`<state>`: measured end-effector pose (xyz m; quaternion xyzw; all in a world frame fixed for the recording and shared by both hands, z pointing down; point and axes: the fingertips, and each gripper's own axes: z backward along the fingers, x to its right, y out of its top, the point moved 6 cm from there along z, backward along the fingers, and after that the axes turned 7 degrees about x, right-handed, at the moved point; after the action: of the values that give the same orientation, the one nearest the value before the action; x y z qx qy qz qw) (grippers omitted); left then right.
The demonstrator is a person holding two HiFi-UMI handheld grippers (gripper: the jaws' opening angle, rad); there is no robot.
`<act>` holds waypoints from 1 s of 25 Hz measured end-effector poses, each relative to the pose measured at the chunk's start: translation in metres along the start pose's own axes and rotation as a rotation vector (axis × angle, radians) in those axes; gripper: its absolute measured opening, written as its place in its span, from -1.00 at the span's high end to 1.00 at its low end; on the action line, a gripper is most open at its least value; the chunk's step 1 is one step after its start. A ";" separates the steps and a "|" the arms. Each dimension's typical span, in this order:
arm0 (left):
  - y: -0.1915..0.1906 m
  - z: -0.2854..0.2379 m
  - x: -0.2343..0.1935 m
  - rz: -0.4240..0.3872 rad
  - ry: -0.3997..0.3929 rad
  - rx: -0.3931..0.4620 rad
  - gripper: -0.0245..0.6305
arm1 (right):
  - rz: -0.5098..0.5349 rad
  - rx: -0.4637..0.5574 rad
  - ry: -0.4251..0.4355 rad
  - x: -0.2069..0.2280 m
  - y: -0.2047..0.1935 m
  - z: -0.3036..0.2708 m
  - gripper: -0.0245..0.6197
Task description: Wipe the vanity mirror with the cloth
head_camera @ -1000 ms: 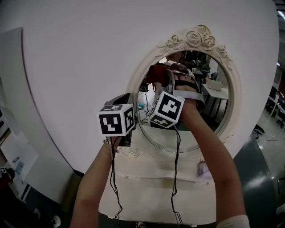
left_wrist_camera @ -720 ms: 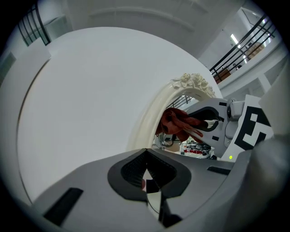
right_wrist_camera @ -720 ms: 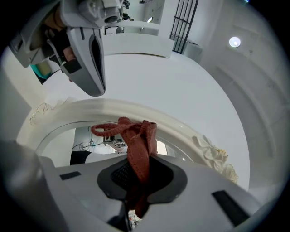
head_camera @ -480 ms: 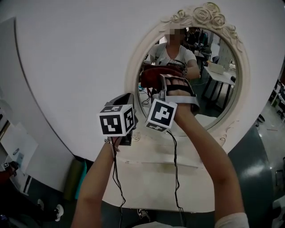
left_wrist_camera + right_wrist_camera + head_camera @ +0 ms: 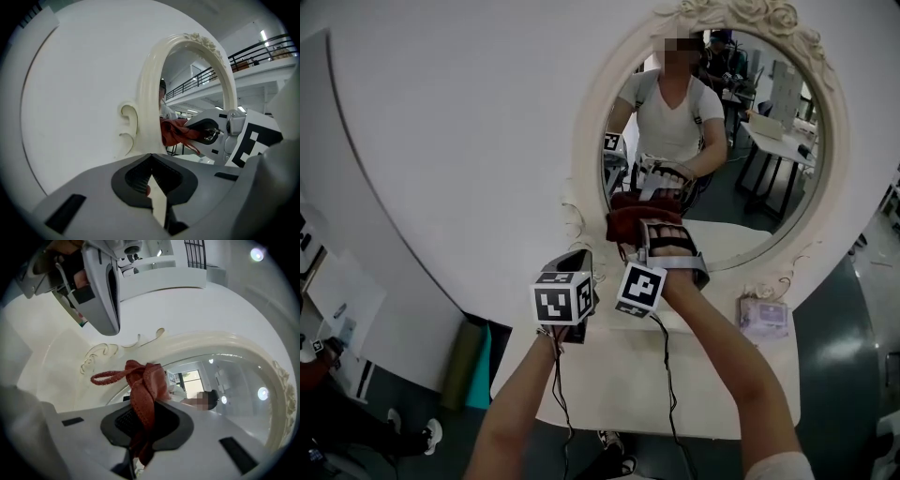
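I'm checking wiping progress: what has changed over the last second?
The right hand-held gripper, shut on the red cloth, moved down the mirror from its upper middle to the lower left. The left hand-held gripper stayed shut beside the mirror's lower left.

Rust-red cloth [image 5: 144,391], cream mirror frame [image 5: 586,141], plain white wall [image 5: 469,112]

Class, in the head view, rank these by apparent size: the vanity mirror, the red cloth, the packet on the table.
Largest: vanity mirror.
Next: cloth.
Smallest: packet, though these two look nearly alike.
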<state>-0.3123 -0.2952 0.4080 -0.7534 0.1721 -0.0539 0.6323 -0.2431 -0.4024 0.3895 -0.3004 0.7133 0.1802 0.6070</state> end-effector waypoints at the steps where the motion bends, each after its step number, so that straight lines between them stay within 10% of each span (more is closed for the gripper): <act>1: -0.008 0.000 -0.001 0.003 -0.001 -0.015 0.91 | -0.010 -0.007 0.025 -0.012 -0.003 -0.002 0.74; 12: -0.041 -0.005 0.015 0.008 -0.030 -0.074 0.91 | -0.095 -0.022 0.121 -0.058 -0.027 0.001 0.74; 25: 0.171 -0.010 0.108 -0.206 -0.128 0.282 0.91 | -0.068 0.047 -0.437 0.216 -0.058 0.095 0.74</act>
<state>-0.2470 -0.3638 0.2289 -0.6730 0.0440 -0.0937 0.7324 -0.1510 -0.4324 0.1663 -0.2639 0.5584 0.2038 0.7596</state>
